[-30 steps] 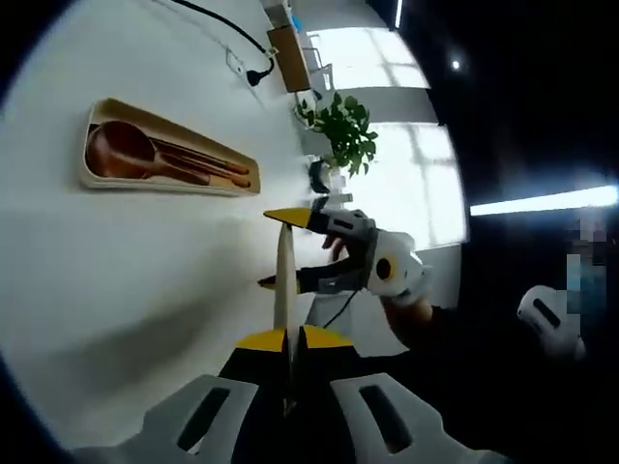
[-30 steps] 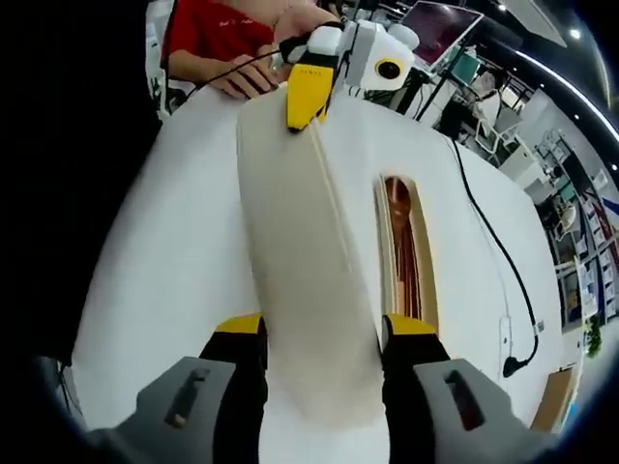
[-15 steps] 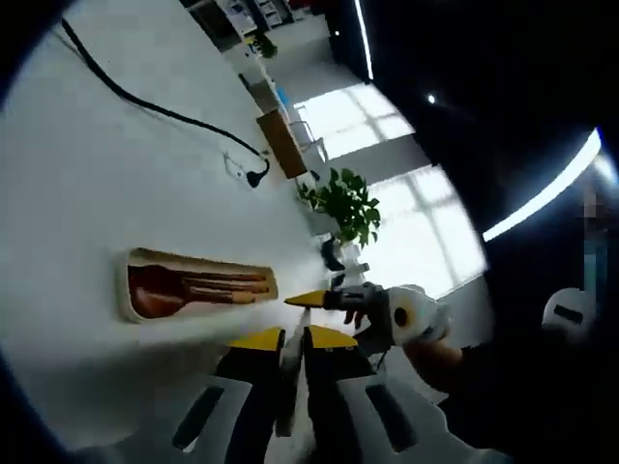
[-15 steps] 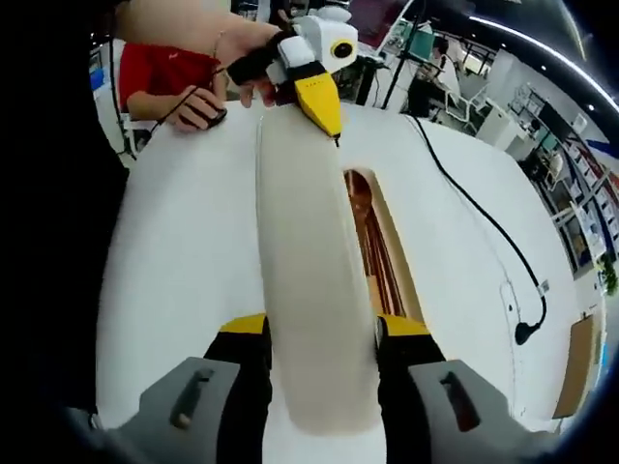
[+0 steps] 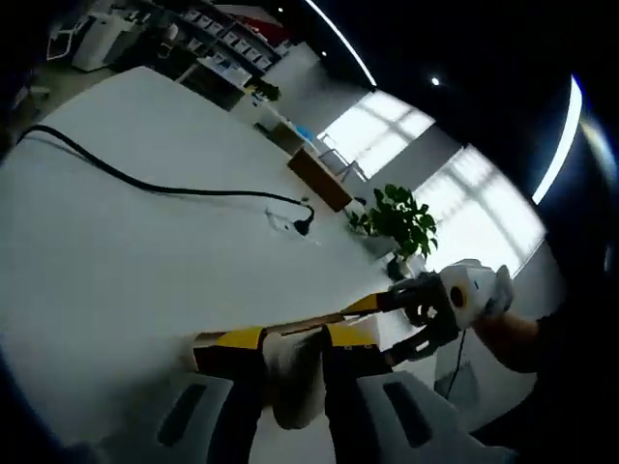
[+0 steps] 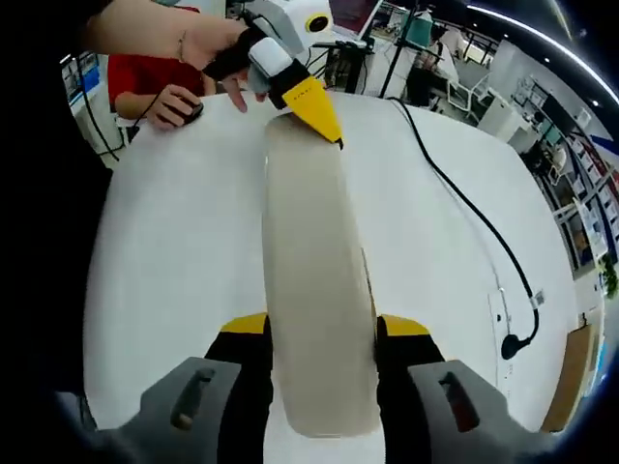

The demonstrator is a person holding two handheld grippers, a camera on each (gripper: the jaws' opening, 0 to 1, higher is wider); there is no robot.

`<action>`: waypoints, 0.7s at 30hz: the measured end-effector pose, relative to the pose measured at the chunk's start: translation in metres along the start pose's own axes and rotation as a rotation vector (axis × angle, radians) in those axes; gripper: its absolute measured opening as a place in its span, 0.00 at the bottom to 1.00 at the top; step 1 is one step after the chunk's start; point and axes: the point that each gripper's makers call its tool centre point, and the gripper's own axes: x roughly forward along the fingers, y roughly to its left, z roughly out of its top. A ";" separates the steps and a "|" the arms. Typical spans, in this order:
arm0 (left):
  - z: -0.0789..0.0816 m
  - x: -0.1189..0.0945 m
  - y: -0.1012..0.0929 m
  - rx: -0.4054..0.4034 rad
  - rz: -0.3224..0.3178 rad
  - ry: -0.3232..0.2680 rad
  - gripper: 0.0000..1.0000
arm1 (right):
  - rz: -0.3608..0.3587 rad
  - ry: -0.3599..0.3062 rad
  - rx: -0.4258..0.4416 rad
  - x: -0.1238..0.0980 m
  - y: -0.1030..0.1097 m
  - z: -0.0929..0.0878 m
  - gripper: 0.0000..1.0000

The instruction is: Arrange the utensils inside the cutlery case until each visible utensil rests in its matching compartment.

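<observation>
A long beige lid (image 6: 314, 290) of the cutlery case is held flat over the white table (image 6: 174, 271), one end in each gripper. My right gripper (image 6: 319, 329) is shut on its near end. At the far end, my left gripper (image 6: 308, 101) is shut on it with its yellow tips. In the left gripper view the lid's end (image 5: 295, 382) sits between that gripper's (image 5: 293, 340) jaws. The right gripper (image 5: 421, 309) holds the other end there. A thin sliver of the case base (image 6: 368, 290) shows along the lid's right edge. The utensils are hidden under the lid.
A black cable with a plug (image 6: 510, 343) runs across the table's right side, and the same cable (image 5: 184, 188) crosses the left gripper view. A person in a red shirt rests a hand (image 6: 174, 101) on the far table edge. A potted plant (image 5: 398, 217) stands beyond the table.
The lid has come down over the open case, covering the wooden spoon and other utensils that showed beside it. Both views have swung as the hands moved.
</observation>
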 end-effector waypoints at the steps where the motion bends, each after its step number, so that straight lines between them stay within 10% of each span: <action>1: 0.003 0.002 0.004 -0.002 0.019 -0.008 0.26 | 0.016 -0.001 0.012 0.002 -0.001 0.001 0.40; 21: 0.001 0.021 0.036 0.045 0.132 0.051 0.30 | 0.166 0.107 0.046 0.027 -0.010 -0.011 0.39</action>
